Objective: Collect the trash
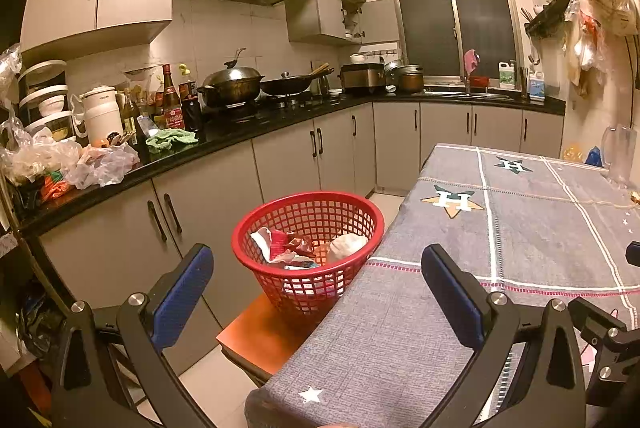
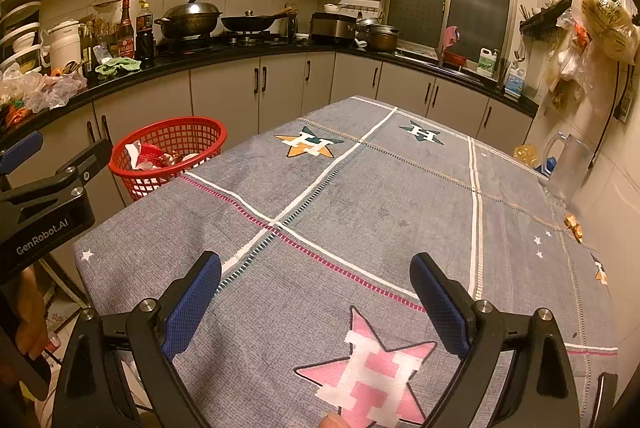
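Hovering with its blue-padded jaws spread wide and holding nothing, the left gripper [image 1: 318,292] looks over the near corner of the grey star-patterned tablecloth [image 1: 520,228]. Straight ahead, between its fingers, a red mesh basket [image 1: 256,220] stands on an orange stool [image 1: 256,332]; crumpled red-and-white wrappers [image 1: 284,244] lie inside. The right gripper [image 2: 316,300] hangs over the cloth, equally wide apart and empty, the basket ahead to its left beside the table edge.
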`<state>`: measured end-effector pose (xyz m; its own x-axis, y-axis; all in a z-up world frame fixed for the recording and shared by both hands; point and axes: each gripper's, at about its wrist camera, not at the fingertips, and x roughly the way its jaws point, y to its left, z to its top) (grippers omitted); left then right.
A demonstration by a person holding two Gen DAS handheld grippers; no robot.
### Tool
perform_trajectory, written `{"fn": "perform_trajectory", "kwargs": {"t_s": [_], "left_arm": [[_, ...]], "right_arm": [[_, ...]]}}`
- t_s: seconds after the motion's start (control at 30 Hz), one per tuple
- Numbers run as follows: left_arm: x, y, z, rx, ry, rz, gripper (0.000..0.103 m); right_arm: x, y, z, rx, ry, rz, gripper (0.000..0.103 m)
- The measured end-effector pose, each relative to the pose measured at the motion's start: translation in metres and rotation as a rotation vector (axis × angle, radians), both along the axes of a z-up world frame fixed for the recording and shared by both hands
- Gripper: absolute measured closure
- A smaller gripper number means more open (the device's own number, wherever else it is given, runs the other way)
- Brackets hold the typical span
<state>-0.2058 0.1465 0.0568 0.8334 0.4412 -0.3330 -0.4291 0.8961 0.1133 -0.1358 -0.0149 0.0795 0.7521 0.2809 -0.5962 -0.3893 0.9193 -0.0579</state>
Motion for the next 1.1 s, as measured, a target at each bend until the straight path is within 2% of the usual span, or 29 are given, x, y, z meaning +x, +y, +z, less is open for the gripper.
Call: {"fn": "perform_trajectory", "kwargs": {"t_s": [1.1], "left_arm": [[0.0038,-0.0021,0.0079,0.012,-0.002,-0.031,0.000]], "right_arm": [[0.0004,0.0010,-0.0023,0.000,0.011,-0.008,0.006]]}}
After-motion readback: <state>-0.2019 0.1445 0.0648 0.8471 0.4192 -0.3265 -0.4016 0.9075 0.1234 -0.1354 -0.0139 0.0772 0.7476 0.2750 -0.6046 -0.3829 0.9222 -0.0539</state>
